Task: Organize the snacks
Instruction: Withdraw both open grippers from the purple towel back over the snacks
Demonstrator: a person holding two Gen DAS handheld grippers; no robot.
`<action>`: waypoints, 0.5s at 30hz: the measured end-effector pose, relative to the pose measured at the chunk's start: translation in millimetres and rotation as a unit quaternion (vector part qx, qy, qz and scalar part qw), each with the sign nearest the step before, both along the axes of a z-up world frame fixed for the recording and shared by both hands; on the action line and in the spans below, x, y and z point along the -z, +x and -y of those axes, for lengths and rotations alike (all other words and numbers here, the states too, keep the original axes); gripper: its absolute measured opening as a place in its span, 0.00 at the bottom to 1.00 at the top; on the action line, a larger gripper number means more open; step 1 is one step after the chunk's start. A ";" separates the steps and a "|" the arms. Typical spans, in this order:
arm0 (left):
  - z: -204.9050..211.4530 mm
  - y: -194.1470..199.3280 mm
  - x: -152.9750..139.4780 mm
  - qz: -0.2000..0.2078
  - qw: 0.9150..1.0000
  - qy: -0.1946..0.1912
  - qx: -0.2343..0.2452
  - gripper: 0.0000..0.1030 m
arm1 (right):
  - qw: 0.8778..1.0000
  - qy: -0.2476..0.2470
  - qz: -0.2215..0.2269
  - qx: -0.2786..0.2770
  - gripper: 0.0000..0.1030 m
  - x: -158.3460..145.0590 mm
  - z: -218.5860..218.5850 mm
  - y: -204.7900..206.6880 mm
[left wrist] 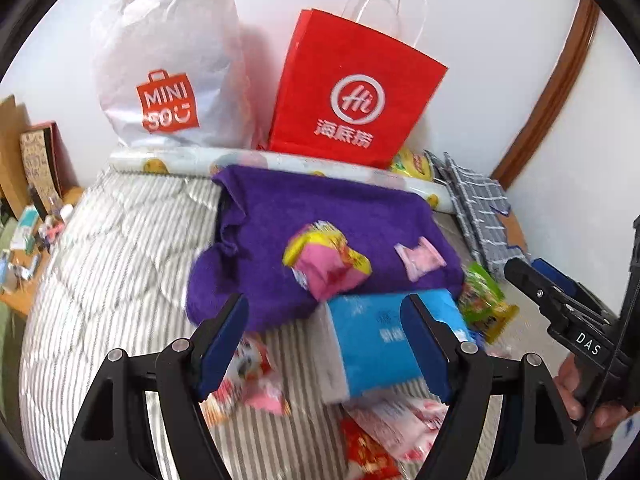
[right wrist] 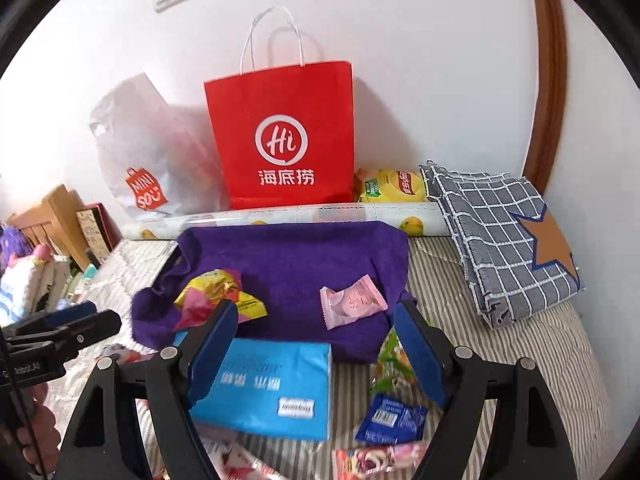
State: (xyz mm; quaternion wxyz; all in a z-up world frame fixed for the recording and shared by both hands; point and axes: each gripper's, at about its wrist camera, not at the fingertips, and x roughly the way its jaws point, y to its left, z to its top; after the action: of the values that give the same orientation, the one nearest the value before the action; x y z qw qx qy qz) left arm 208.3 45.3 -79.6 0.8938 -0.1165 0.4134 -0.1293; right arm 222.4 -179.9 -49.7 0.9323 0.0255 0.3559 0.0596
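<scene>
My left gripper (left wrist: 324, 340) hangs open above the striped bed, holding nothing. Below it lies a blue tissue pack (left wrist: 372, 340), not touched by the pads. My right gripper (right wrist: 316, 354) is open too and empty, over the same tissue pack (right wrist: 272, 392). On a purple towel (left wrist: 320, 216) (right wrist: 288, 264) beyond lie a yellow-pink snack packet (left wrist: 324, 260) (right wrist: 216, 296) and a small pink packet (left wrist: 420, 258) (right wrist: 352, 304). A green packet (left wrist: 484, 300) (right wrist: 392, 364), a small blue packet (right wrist: 392, 420) and red-pink packets (left wrist: 256, 384) lie loose on the bed.
Against the wall stand a red paper bag (right wrist: 284, 136) and a white plastic bag (left wrist: 168, 72). A yellow chips bag (right wrist: 392, 186), a patterned roll (right wrist: 280, 216) and a folded checked cloth (right wrist: 500, 240) lie nearby. Cluttered shelving (left wrist: 24, 216) borders the bed's left edge.
</scene>
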 end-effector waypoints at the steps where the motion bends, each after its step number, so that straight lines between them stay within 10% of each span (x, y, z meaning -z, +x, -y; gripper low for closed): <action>1: -0.5 -4.2 -1.1 -0.001 1.000 -0.002 0.000 0.76 | 1.000 0.006 0.003 0.000 0.77 -2.4 2.6 -6.5; 15: -4.8 -47.7 1.5 -0.006 1.000 0.006 -0.003 0.75 | 0.998 -0.029 0.021 0.054 0.77 4.8 27.2 -54.8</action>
State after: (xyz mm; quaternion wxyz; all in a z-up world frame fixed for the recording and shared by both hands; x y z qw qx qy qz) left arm 160.6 50.1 -81.0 0.8926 -0.1130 0.4189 -0.1229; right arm 167.6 -207.1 -54.5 0.9418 0.0164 0.3357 -0.0005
